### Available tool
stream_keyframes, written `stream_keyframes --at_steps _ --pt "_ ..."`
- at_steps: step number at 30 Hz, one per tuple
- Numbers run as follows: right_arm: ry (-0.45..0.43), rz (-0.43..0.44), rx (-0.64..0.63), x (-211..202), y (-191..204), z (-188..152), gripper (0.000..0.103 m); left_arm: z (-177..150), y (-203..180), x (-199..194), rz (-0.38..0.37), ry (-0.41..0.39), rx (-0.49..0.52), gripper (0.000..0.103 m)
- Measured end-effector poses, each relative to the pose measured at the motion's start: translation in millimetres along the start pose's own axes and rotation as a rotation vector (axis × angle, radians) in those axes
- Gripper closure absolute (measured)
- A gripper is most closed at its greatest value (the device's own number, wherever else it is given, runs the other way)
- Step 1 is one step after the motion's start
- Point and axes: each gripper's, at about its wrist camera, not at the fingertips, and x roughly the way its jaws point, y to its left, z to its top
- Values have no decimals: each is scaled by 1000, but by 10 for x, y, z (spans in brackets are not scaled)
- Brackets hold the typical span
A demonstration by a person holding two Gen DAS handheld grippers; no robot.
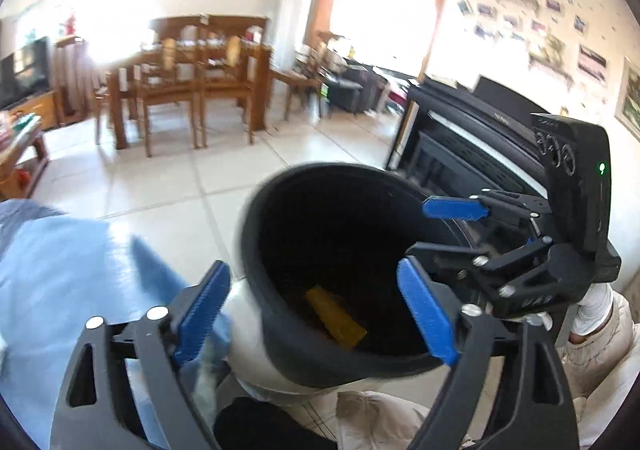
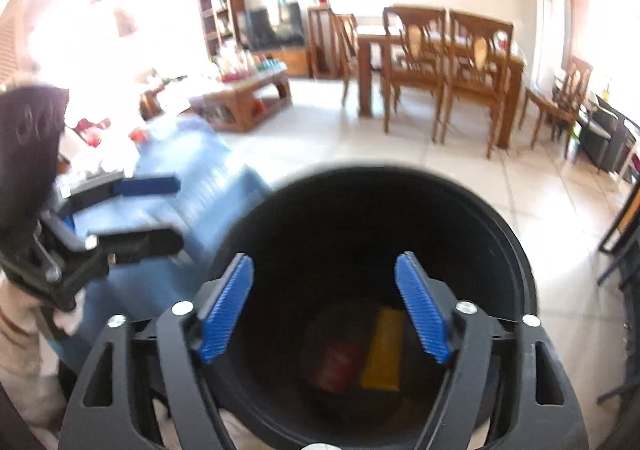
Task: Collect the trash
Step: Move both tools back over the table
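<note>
A: A tiled living room, with a wooden dining table (image 2: 436,49) and chairs at the back and a blue cloth (image 1: 80,270) low on the left. Where does the trash stand?

B: In the black bin (image 2: 516,250), which sits right under both tools. A yellow wrapper (image 2: 382,350) lies on its bottom, with something reddish (image 2: 340,362) beside it, too blurred to name.

A: And the grippers?

B: The right gripper (image 2: 324,310) hangs over the bin's mouth, jaws spread, holding nothing. The left gripper (image 1: 316,310) is spread too and empty, one finger outside the rim, one over the opening.

A: So what makes this step go well?

B: I judge a drop is just done. Lift the right tool straight up, clear of the rim, so the bin isn't tipped. Keep the jaws wide and swing towards the cluttered coffee table (image 2: 244,97) for the next piece.
</note>
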Motion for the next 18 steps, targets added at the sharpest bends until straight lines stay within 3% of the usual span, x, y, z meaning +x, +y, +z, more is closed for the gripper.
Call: stream_keyframes --at_steps 6,18 --pt "-53 134 -49 44 614 332 10 -174 429 -618 155 -61 -74 7" --pt "-7 313 -244 638 2303 745 9 -781 1493 -1841 457 -146 -266 5"
